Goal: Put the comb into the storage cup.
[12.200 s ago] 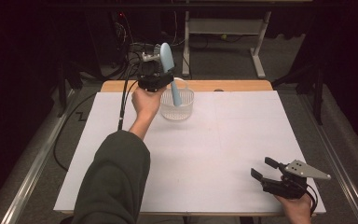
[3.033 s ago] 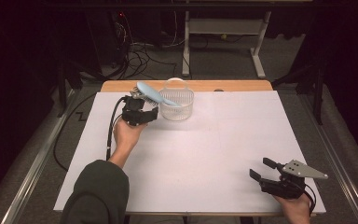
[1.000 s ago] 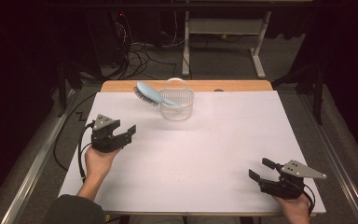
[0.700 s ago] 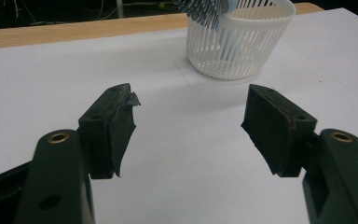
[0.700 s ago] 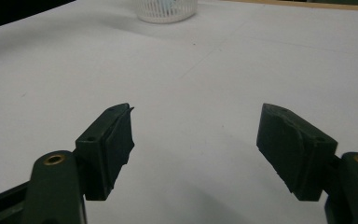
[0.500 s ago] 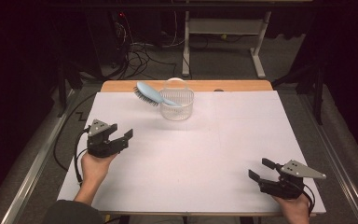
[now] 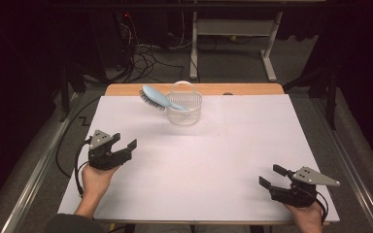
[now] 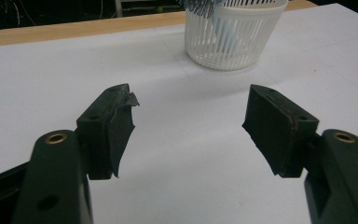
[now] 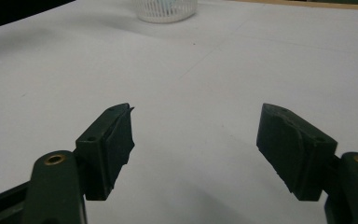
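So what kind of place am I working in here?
Most likely a lab or workshop test bench, not a home: a table covered in plain white sheeting, loose cables on the floor behind it, and a bare desk frame against a dark backdrop.

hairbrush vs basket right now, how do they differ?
The hairbrush is pale blue and solid; the basket is white, slatted and see-through. The hairbrush leans tilted, bristle head hanging out over the rim; the basket stands upright on the table. Both sit at the far edge, untouched by either gripper.

Basket (image 7: 184, 108) at table (image 7: 252, 141) far edge; hairbrush (image 7: 157, 98) handle in basket, head overhanging left.
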Motion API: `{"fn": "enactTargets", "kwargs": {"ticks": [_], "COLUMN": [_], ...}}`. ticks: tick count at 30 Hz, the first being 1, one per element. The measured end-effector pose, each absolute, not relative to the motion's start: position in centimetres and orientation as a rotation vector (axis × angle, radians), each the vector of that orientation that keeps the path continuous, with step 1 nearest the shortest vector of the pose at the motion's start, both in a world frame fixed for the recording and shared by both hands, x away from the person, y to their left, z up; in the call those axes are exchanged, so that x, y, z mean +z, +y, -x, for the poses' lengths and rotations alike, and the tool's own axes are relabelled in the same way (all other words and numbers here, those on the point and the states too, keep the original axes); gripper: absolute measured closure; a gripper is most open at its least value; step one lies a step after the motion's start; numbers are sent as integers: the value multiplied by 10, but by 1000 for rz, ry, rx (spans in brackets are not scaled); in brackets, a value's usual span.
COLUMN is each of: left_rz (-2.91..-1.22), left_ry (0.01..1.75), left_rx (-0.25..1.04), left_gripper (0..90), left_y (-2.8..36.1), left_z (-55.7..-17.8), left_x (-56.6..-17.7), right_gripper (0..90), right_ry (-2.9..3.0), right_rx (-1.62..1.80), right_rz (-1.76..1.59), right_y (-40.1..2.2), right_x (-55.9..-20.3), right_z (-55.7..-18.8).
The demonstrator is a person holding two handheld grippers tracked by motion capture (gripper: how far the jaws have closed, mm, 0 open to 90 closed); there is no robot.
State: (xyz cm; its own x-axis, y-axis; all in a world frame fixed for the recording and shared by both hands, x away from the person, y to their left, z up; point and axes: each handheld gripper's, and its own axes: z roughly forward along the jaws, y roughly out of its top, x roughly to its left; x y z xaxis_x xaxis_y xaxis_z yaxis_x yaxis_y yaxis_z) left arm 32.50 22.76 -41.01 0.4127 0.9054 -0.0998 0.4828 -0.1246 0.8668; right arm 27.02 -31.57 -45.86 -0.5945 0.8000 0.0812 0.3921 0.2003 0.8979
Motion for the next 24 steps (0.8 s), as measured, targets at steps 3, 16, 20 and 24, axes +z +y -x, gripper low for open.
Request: {"fn": "enactTargets", "kwargs": {"ticks": [3,16,20,24], "left_rz": [-1760,-1780,-1786,-1789], "left_ry": [1208,1195,1188,1183], "left_rx": [581,577,571,566], "left_gripper": [330,325,321,320], "left_y": [229,230,229,230], "left_z": [-323,-315,-312,-309], "left_x": [-411,-416,-417,-418], "right_gripper": [276,276,276,276], "right_ry": [2078,2076,2075,2075], "right_rx": [1365,1366,1368,1369], "right_rz": [-1111,-1118,-1119,-1119], "right_y": [-316,-316,-316,-316], "right_x": [-459,-459,-459,-459], "right_z": [-270,-270,-270,-270]}}
